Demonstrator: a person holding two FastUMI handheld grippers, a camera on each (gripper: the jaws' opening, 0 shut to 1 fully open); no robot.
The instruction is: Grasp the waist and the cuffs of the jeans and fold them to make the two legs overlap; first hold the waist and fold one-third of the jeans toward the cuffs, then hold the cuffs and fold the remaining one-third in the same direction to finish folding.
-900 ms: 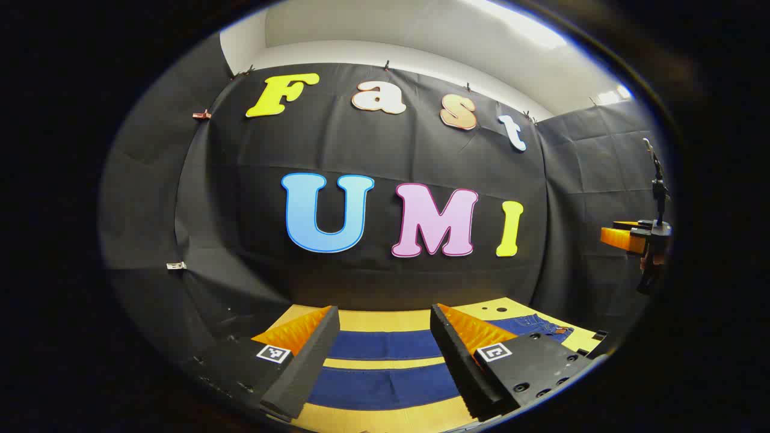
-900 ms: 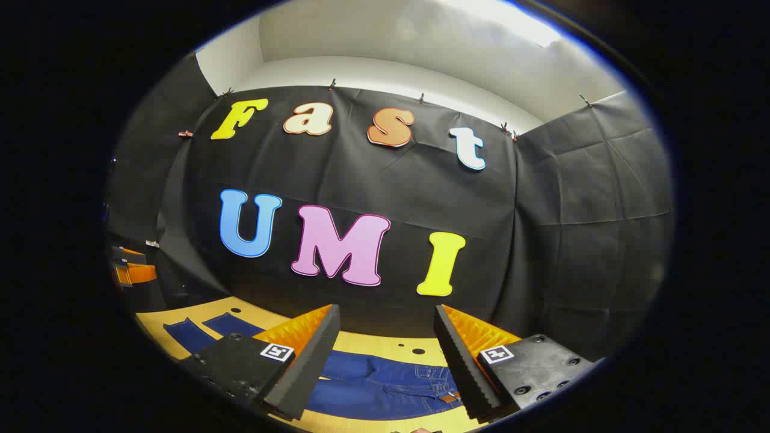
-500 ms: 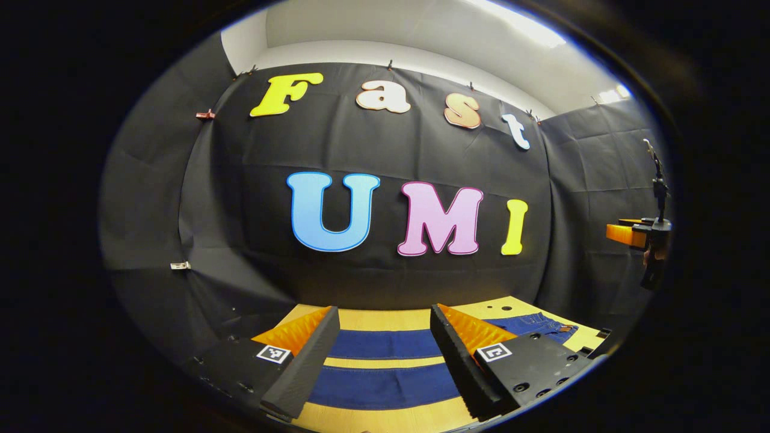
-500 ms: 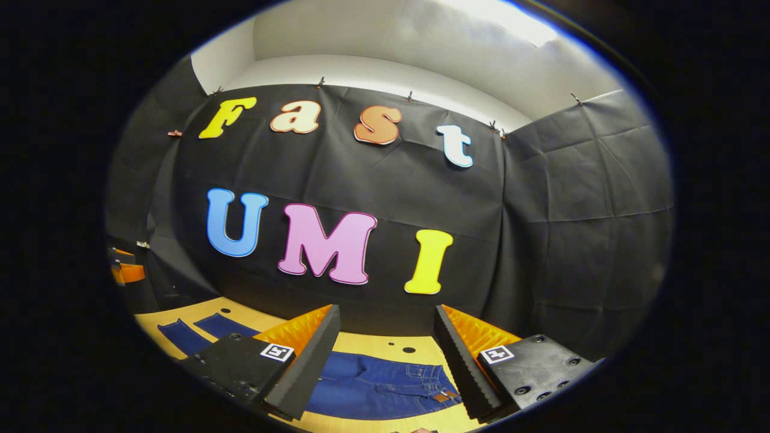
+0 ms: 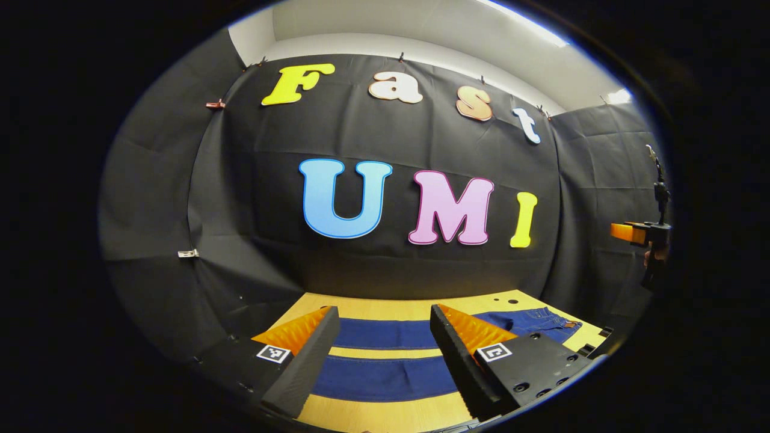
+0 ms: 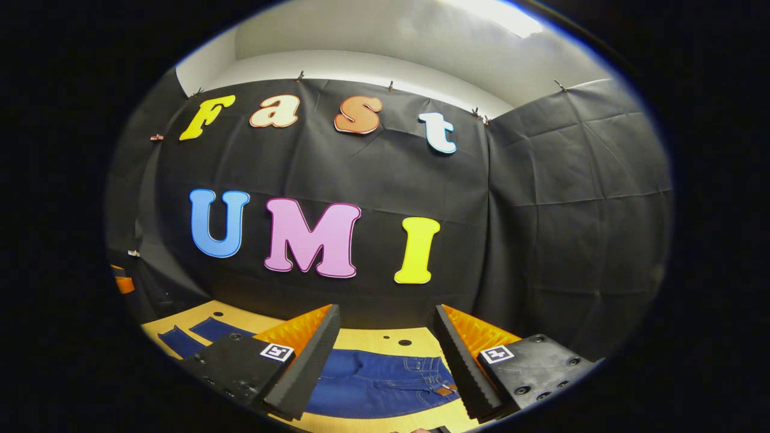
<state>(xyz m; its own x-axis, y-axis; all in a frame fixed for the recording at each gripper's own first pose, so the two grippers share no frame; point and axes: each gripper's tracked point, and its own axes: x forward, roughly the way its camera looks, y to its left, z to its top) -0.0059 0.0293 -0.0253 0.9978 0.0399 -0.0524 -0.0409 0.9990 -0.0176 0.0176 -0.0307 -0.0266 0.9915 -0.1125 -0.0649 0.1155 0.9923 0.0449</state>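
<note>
Blue jeans (image 6: 385, 385) lie flat, legs apart, on a wooden table (image 5: 385, 308).

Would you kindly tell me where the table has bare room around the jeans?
Bare table borders the near edge of the jeans, a thin strip runs between the two legs, and a band lies behind the waist toward the wall. The middle is crowded with denim.

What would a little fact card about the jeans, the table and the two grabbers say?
jeans: blue, lying flat and unfolded on the table
legs: side by side, a strip of table between them
waist: in front of the right gripper
table: light wood with small holes
left gripper: open, above the legs, holding nothing
right gripper: open, above the waist, holding nothing
</note>
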